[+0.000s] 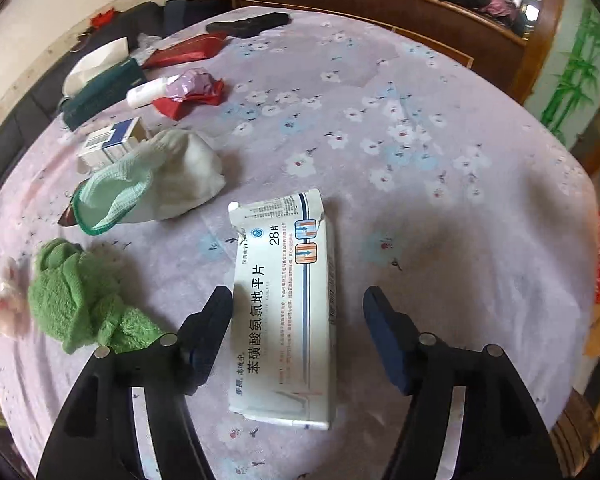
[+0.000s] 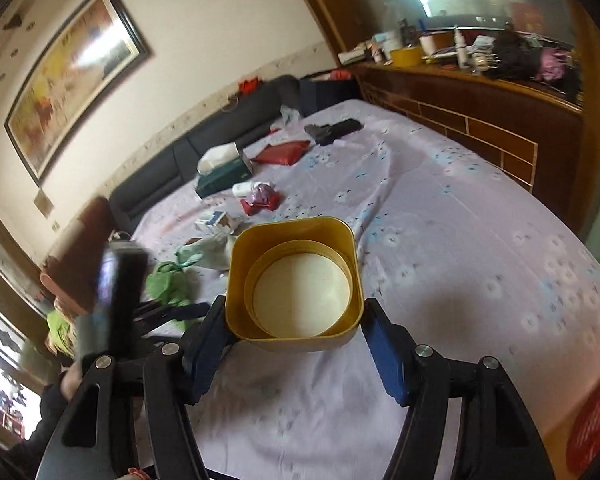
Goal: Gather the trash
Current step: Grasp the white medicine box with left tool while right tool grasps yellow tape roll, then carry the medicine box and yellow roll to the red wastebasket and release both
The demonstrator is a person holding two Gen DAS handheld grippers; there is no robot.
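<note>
Item: flattened white medicine carton (image 1: 284, 312), lying flat on the lilac floral bedsheet (image 1: 440, 184) at lower centre of the left wrist view, long axis running up the frame, top flap torn open. Printed face reads "苯磺酸氨氯地平片" in large characters and "28片"; smaller print too fine to read. Left gripper (image 1: 298, 300): jaws parted wider than the carton, straddling its lower half, left pad close against the carton's edge, right pad clear of it; nothing clamped. Right gripper (image 2: 294, 314): jaws set against the two sides of a yellow square tub (image 2: 294, 276) at centre of the right wrist view, apparently holding it above the sheet; the tub's pale round bottom is bare, so it looks empty and is likely the receptacle. Handling note: centre the left jaws across the carton's narrow width, lower until the pads bracket both long edges, close gently since thin card buckles, then lift and drop it over the tub's mouth. Neighbouring stock, left of the left wrist view: green fuzzy cloth (image 1: 84, 300), white mesh-cuffed cloth (image 1: 156, 180), blue-and-white box (image 1: 112, 142), writing illegible; red crumpled wrapper (image 1: 192, 98) and dark green tissue box (image 1: 102, 96) upper left.
</note>
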